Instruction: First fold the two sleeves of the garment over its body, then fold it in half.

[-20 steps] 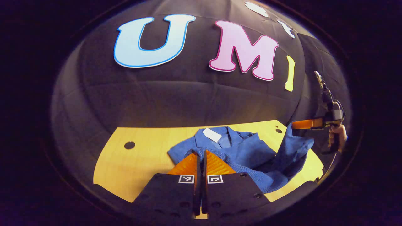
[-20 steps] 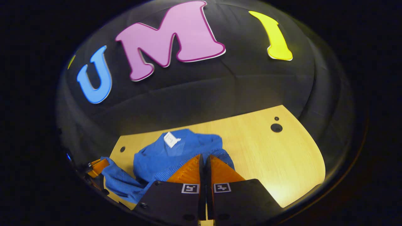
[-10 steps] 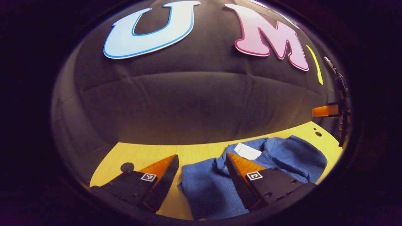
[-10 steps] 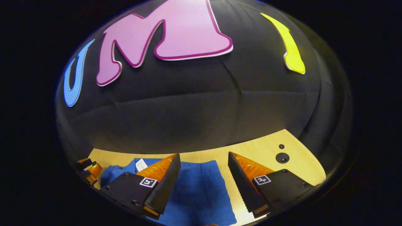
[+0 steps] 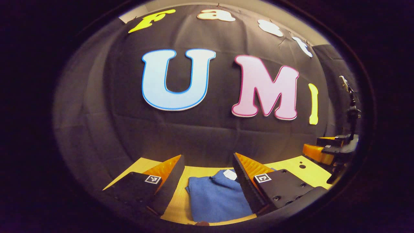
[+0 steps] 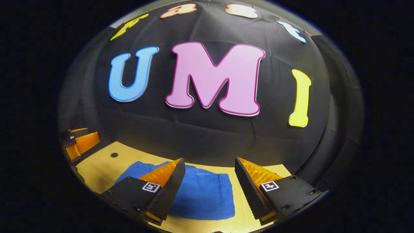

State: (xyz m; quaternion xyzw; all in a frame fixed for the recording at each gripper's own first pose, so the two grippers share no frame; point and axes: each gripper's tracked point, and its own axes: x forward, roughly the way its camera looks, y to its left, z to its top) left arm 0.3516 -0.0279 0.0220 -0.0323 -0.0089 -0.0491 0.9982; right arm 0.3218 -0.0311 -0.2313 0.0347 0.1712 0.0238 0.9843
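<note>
In the left gripper view, my left gripper (image 5: 207,168) sits at the bottom of the frame with its fingers spread wide and nothing between them. Through the gap, at lower centre, I see the blue garment (image 5: 216,197) lying folded into a compact block on the wooden table (image 5: 181,207). A small white tag (image 5: 230,174) shows at its far edge, just beside my right-hand finger. The cloth lies flat on the table and touches neither finger, as far as I can tell. At the right edge of the frame, above the table's far corner, the right gripper (image 5: 326,149) hangs in the air, well apart from the garment; from this side I cannot judge its opening.

In the right gripper view, my right gripper (image 6: 210,170) is at the bottom of the frame, fingers wide apart and holding nothing. The garment (image 6: 203,194) lies at lower centre as a flat blue rectangle on the table (image 6: 97,168), partly hidden behind the left-hand finger. At the left edge of the frame the left gripper (image 6: 79,142) hangs above the table's near corner, clear of the cloth. A small dark hole (image 6: 114,155) marks the tabletop just beside it.
</note>
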